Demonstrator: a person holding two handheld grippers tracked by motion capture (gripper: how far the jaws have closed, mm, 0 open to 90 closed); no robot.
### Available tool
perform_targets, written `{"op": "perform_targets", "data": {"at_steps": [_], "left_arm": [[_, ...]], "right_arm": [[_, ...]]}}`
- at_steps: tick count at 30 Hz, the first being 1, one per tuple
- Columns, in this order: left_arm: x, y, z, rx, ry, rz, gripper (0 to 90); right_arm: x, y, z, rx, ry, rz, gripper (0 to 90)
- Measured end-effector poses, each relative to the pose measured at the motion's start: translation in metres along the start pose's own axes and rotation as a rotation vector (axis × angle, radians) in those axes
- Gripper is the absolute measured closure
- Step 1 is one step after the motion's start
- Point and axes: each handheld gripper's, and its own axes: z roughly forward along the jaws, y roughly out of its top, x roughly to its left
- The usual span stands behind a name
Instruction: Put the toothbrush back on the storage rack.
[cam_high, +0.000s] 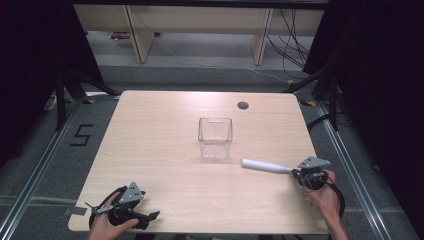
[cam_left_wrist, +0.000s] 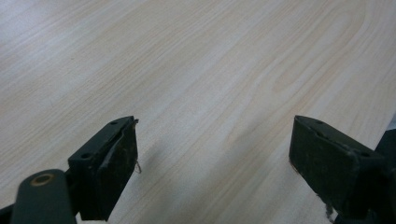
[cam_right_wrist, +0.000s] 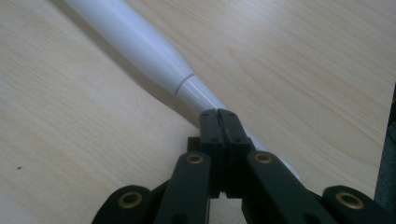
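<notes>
Right tongs (cam_high: 299, 172) pinch the white tube (cam_high: 265, 166) right of the clear bin (cam_high: 215, 137) by its thin tail; it may slip. Left tongs (cam_left_wrist: 212, 163) gape empty.

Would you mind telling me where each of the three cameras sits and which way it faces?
High view: above the person's side, facing forward and down on the wooden table, the clear plastic container, the white tube; both hands and grippers show.
Left gripper view: rides the left gripper, facing bare tabletop; its open black fingers show.
Right gripper view: rides the right gripper, facing along the tube; its fingers look shut on the tube's narrow end.
Shared: the high and right gripper views both show the tube.
</notes>
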Motion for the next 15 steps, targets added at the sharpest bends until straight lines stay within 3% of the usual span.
{"op": "perform_targets", "data": {"at_steps": [1,2,5,9,10,11,13,14,15], "left_arm": [[0.000,0.000,0.001,-0.006,0.001,-0.002,15.1],[0.000,0.000,0.001,-0.006,0.000,-0.003,15.1],[0.000,0.000,0.001,-0.001,-0.001,-0.001,15.1],[0.000,0.000,0.001,0.001,-0.001,0.000,15.1],[0.000,0.000,0.001,0.002,-0.001,0.000,15.1],[0.000,0.000,0.001,0.002,-0.001,0.000,15.1],[0.000,0.000,0.001,0.005,-0.002,0.002,15.1],[0.000,0.000,0.001,0.004,-0.001,0.001,15.1],[0.000,0.000,0.001,0.004,-0.001,0.001,15.1]], "right_arm": [[0.000,0.001,0.000,0.007,-0.001,0.019,90.0],[-0.001,0.001,0.002,0.007,-0.007,-0.003,90.0],[-0.001,0.005,0.004,0.002,-0.009,0.015,90.0],[-0.003,0.010,0.011,-0.001,-0.023,-0.019,89.9],[-0.002,0.012,0.011,0.003,-0.021,0.012,90.0],[-0.002,0.012,0.011,0.003,-0.021,0.012,90.0],[-0.004,0.019,0.016,-0.004,-0.038,-0.032,89.9],[-0.003,0.021,0.017,0.005,-0.036,-0.019,89.9],[-0.004,0.022,0.021,0.002,-0.046,-0.045,89.9]]}}
